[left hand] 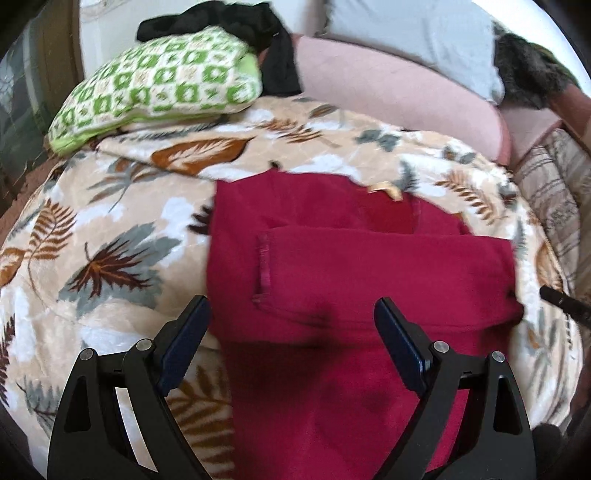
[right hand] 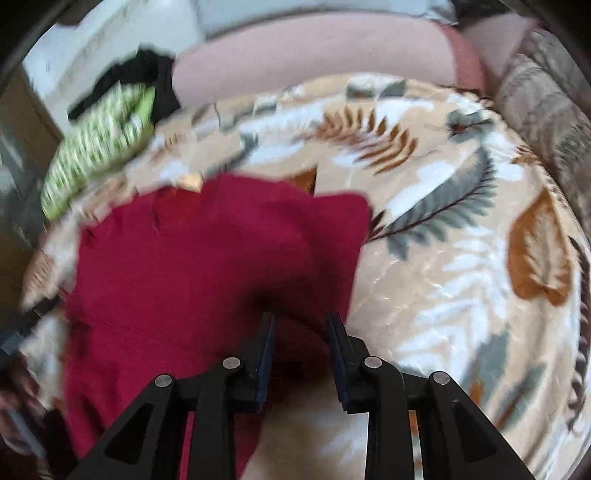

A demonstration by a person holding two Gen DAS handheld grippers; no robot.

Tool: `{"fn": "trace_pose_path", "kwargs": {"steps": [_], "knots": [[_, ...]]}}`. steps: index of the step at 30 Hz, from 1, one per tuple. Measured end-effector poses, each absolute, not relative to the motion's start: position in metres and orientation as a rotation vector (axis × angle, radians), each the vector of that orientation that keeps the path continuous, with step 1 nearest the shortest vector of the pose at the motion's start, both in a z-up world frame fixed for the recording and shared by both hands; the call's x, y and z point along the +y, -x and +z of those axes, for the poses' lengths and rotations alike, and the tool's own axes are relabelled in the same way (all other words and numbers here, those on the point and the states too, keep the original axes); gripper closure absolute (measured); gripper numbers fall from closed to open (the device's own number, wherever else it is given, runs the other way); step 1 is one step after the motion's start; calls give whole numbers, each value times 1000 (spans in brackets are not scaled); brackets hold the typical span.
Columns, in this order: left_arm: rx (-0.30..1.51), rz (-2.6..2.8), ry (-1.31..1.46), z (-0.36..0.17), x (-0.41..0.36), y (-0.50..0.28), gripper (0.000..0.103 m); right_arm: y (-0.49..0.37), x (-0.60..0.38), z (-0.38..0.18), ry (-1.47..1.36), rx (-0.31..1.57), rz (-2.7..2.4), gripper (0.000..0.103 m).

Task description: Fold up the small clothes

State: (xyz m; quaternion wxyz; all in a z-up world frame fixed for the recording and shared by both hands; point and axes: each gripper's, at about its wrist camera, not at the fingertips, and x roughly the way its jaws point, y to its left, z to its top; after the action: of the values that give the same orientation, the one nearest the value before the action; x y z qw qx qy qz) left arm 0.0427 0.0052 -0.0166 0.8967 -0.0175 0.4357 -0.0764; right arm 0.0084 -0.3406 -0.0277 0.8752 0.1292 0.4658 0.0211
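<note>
A dark red garment (left hand: 332,273) lies folded on a leaf-patterned blanket (left hand: 110,221), with a hemmed flap laid across its middle. My left gripper (left hand: 291,301) hovers over its near part with the jaws wide open and nothing between them. In the right wrist view the same red garment (right hand: 207,258) covers the left half, blurred by motion. My right gripper (right hand: 300,316) stands over its near right edge, jaws a narrow gap apart. Red cloth shows below the gap, and the pads do not pinch it. A dark finger tip (left hand: 561,301) pokes in at the garment's right edge.
A green-and-white patterned pillow (left hand: 159,81) with black clothing (left hand: 258,33) on it lies at the back left. A long pink cushion (left hand: 388,88) and a pale pillow (left hand: 406,29) run along the back. Striped bedding (left hand: 554,192) borders the right side.
</note>
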Motion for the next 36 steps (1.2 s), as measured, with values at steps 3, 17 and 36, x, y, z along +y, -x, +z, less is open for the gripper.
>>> {"fn": "trace_pose_path", "kwargs": {"steps": [3, 17, 36], "knots": [[891, -222, 48, -4, -15, -36, 13, 21, -349, 9, -272, 892, -2, 75], [874, -400, -11, 28, -118, -21, 13, 119, -398, 117, -255, 661, -154, 51], [851, -460, -54, 48, -141, 1, 13, 129, -407, 126, -254, 676, -153, 29]]}}
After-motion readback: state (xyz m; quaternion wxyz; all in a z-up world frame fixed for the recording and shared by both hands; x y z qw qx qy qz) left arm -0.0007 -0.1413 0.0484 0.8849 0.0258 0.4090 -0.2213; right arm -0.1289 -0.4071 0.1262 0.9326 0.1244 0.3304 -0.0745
